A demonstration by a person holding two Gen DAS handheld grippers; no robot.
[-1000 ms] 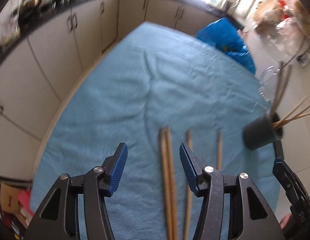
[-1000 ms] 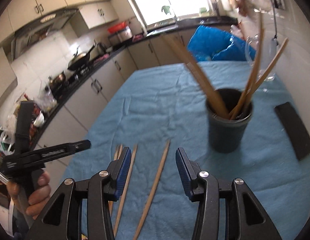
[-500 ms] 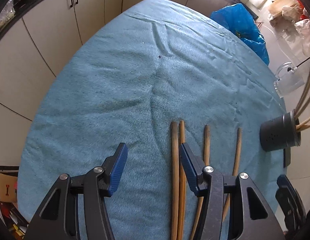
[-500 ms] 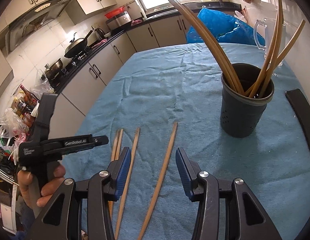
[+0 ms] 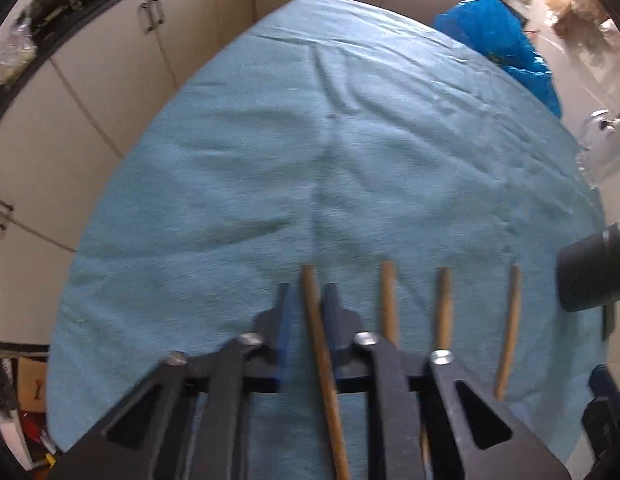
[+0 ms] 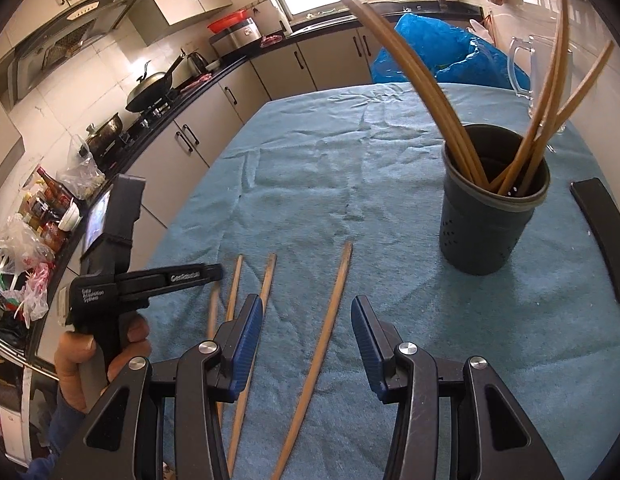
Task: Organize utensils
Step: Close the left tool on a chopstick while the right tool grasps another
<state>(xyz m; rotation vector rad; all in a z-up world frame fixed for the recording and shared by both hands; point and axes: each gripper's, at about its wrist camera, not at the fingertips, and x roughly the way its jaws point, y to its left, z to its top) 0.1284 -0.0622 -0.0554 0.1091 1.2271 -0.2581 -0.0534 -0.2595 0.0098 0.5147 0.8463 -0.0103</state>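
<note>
The left hand-held gripper [image 5: 304, 300] is clenched on the leftmost chopstick [image 5: 318, 344]: its jaws have just been closing, and the brown stick is seen running between the two blue pads, pointing away from the camera, its far tip just past the fingertips. The stick appears to lie still on the blue cloth [image 5: 270, 184] that covers the tabletop, so the pick-up step is judged to be in hand, with the lift not yet made.

To the right of the gripped stick three more chopsticks [image 5: 444, 304] are laid roughly parallel, apart from one another. The right hand-held gripper [image 6: 306, 344] is held released, its jaws standing apart over the rightmost chopstick [image 6: 330, 332], which is not pressed by either pad. The left tool is seen in the right view, grasped by a hand [image 6: 94, 364].

Further out, toward the right edge of the cloth, the dark holder [image 6: 490, 204] stands upright with several chopsticks [image 6: 430, 92] already leaning inside it. A dark flat object [image 6: 602, 236] lies beside it.

For the next move, the gripped stick would have to be raised clear of the cloth, carried across its neighbours, tipped upright and released over the holder's mouth. A slip within the pads is to be guarded against, since the stick is thin and gripped near one end.
</note>
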